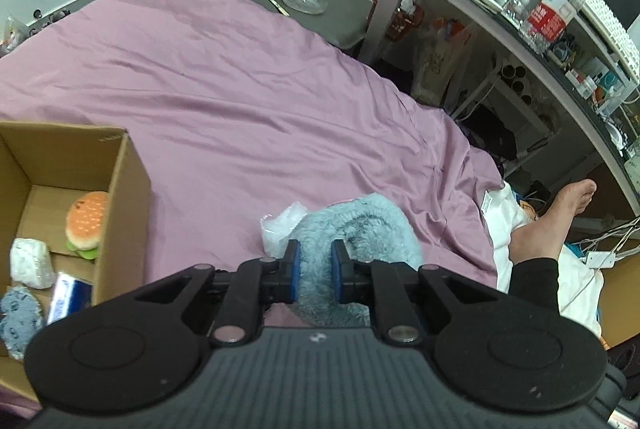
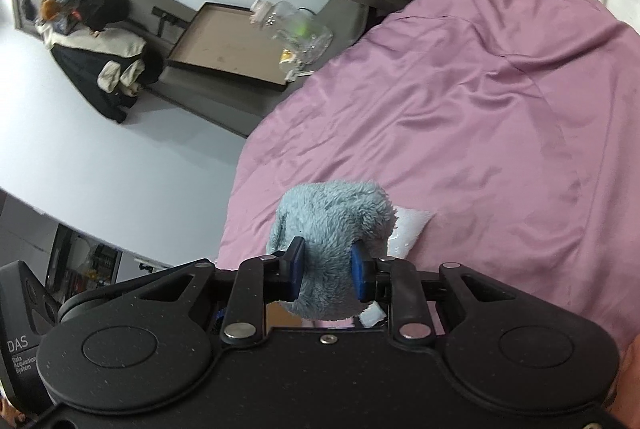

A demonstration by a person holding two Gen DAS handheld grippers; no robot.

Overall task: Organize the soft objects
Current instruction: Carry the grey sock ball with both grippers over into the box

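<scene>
Both tools grip one fluffy light-blue plush cloth (image 1: 352,233) over the near edge of the bed: the left tool (image 1: 316,261) and the right tool (image 2: 328,269) each pinch a fold between blue pads. A clear plastic bag (image 1: 278,225) lies just beside it on the purple bedsheet (image 1: 240,89). At left, a cardboard box (image 1: 120,197) holds a plush hamburger (image 1: 86,221). Farther off stands a cluttered table (image 1: 520,25).

The fluffy blue cloth (image 1: 360,229) looks shaggy and matt; the bed's mauve sheet (image 1: 240,89) has a smooth satin sheen. The box (image 1: 120,181) is plain matt cardboard, the tongs (image 1: 316,269) speckled matt black plastic.
</scene>
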